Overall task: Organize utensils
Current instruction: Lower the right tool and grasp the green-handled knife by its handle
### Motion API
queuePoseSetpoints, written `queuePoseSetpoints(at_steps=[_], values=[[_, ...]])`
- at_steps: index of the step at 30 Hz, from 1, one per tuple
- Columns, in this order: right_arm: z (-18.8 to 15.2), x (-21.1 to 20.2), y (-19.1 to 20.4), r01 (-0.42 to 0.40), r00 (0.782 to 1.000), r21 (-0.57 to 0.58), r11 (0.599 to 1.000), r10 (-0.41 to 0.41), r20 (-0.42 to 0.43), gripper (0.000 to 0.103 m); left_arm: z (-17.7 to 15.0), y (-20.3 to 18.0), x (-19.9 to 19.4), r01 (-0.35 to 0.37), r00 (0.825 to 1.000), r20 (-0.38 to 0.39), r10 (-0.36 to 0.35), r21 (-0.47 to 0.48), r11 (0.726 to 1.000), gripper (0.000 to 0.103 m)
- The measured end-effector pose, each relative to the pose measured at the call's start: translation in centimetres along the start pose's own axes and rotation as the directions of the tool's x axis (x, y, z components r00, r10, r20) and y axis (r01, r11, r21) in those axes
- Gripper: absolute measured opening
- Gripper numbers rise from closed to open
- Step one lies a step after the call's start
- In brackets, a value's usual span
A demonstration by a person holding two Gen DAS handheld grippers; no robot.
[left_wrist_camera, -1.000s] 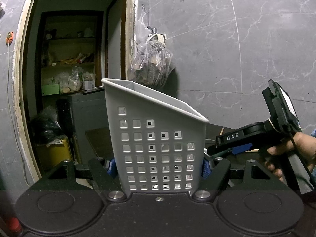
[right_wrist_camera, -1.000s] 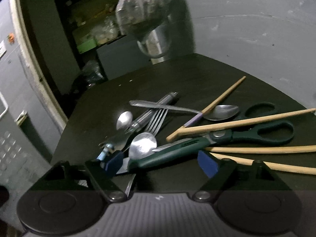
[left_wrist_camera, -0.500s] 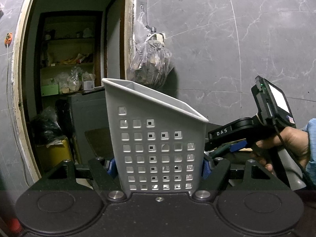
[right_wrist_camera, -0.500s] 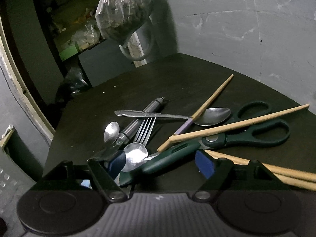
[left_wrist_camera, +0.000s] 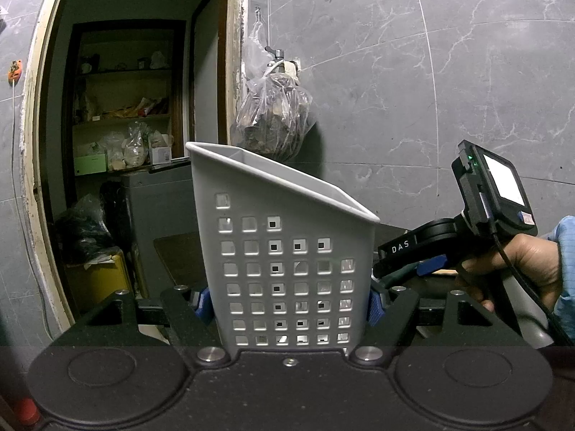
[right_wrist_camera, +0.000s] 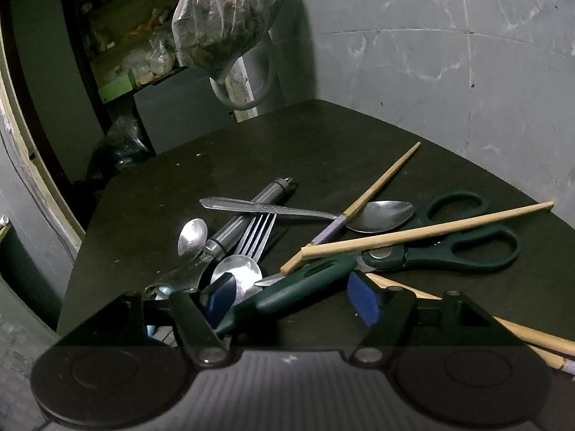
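Left wrist view: a grey perforated utensil holder [left_wrist_camera: 287, 269] is pinched upright between the blue pads of the left gripper [left_wrist_camera: 287, 300], one pad pressed against each side wall near its base. To its right, the right gripper [left_wrist_camera: 406, 269] is seen held in a hand [left_wrist_camera: 521, 269] with a blue sleeve [left_wrist_camera: 566, 251], pointed down at the dark surface [left_wrist_camera: 179, 251].

From the right wrist view, the fingers [right_wrist_camera: 364, 298] of the right gripper are seen closing, spread on either side of a green-handled peeler [right_wrist_camera: 298, 291] without yet pressing on it. The peeler lies in a pile on the surface with green scissors [right_wrist_camera: 449, 248], a large spoon [right_wrist_camera: 381, 212], smaller spoons [right_wrist_camera: 237, 273], a fork [right_wrist_camera: 257, 233], a metal cylinder handle [right_wrist_camera: 248, 215] and wooden chopsticks [right_wrist_camera: 424, 231]. A plastic bag [right_wrist_camera: 222, 18] hangs by the wall behind.
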State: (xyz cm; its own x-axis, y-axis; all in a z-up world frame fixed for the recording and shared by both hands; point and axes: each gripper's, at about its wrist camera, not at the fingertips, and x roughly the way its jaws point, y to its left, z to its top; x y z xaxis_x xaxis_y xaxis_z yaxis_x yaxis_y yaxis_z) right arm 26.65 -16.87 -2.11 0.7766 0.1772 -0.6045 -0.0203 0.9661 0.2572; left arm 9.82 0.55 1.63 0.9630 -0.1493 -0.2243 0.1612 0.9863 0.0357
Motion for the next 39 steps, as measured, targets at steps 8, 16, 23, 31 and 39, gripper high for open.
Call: queuePoseSetpoints(at_steps=[8, 16, 23, 31, 39], values=[[0.1, 0.3, 0.2, 0.015, 1.0, -0.019, 1.0, -0.015, 0.006, 0.074, 0.0, 0.0, 0.0, 0.0, 1.0, 0.0, 0.0, 0.001, 1.0, 0.076], [0.2, 0.4, 0.0, 0.024, 1.0, -0.015, 1.0, -0.024, 0.018, 0.058, 0.0, 0.0, 0.0, 0.0, 1.0, 0.0, 0.0, 0.001, 1.0, 0.076], [0.5, 0.5, -0.6, 0.004, 1.0, 0.015, 1.0, -0.004, 0.014, 0.046, 0.0, 0.0, 0.1, 0.0, 1.0, 0.0, 0.0, 0.001, 1.0, 0.076], [1.1, 0.9, -0.8, -0.038, 0.999, 0.034, 0.999, 0.039, -0.009, 0.03, -0.2, -0.1, 0.0, 0.001, 1.0, 0.001, -0.001, 0.004, 1.0, 0.076], [0.9, 0.5, -1.6, -0.111, 0.992, 0.048, 0.993, 0.113, -0.047, 0.013, -0.3, -0.1, 0.0, 0.001, 1.0, 0.001, -0.001, 0.005, 1.0, 0.076]])
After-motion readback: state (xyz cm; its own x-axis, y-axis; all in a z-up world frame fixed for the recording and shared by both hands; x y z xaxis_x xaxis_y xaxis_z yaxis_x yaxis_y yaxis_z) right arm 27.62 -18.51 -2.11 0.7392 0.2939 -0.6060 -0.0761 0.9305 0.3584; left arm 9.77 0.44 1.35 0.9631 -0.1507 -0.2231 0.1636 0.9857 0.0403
